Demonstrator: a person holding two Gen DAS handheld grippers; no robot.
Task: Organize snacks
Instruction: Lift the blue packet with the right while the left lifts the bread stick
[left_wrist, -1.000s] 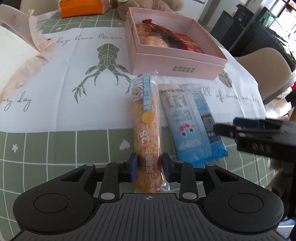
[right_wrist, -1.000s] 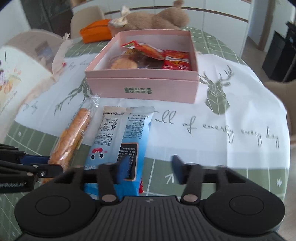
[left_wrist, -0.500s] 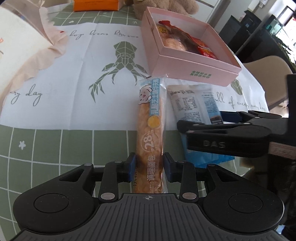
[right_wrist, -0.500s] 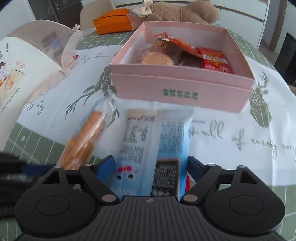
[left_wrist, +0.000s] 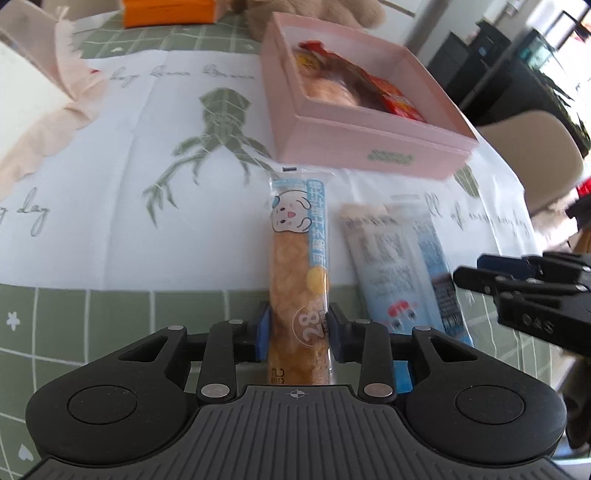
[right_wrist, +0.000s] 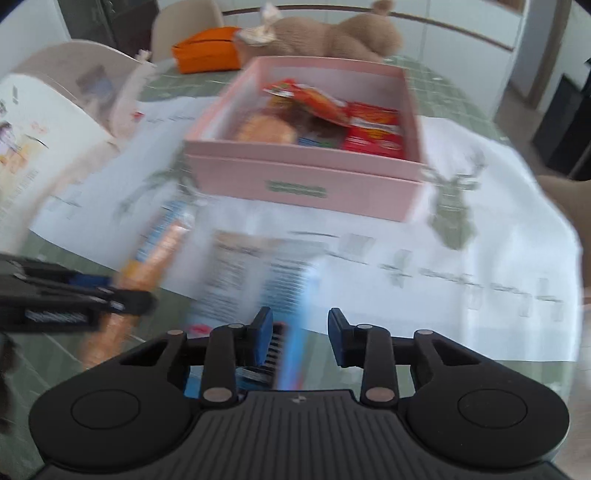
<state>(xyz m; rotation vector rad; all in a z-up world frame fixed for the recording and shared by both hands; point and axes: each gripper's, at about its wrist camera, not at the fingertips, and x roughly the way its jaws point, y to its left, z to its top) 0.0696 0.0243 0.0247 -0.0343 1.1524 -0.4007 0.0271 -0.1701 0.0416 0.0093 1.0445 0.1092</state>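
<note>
The round table (left_wrist: 66, 317) is covered with a green checked cloth, and over it lies a white paper sheet (left_wrist: 122, 206) printed with a green squid drawing and handwriting; at the far side of it stands the pink box (left_wrist: 354, 144), open on top, with several snack packs (right_wrist: 373, 129) inside, red and orange ones, and one round pale one; behind the box I see a brown plush bear (right_wrist: 347, 37) lying down and an orange pouch (right_wrist: 207, 51) beside it; a beige chair (left_wrist: 532, 147) is at the right edge of the table.

In front of the box, on the sheet, two long snacks lie side by side, near each other; the bread stick pack (left_wrist: 299, 258), orange with a blue strip and a small cartoon face, points toward the box, its far end just beside the box wall; the blue snack pack (left_wrist: 402, 266) lies to the right of it.

The left gripper (left_wrist: 297, 328) is pinching the near end of the bread stick pack, both blue pads pressed on its sides; the right gripper (right_wrist: 301, 336) is blurred in its own view, its pads are spread, and only the left one lies over the near end of the blue snack pack; I cannot tell if it touches.
</note>
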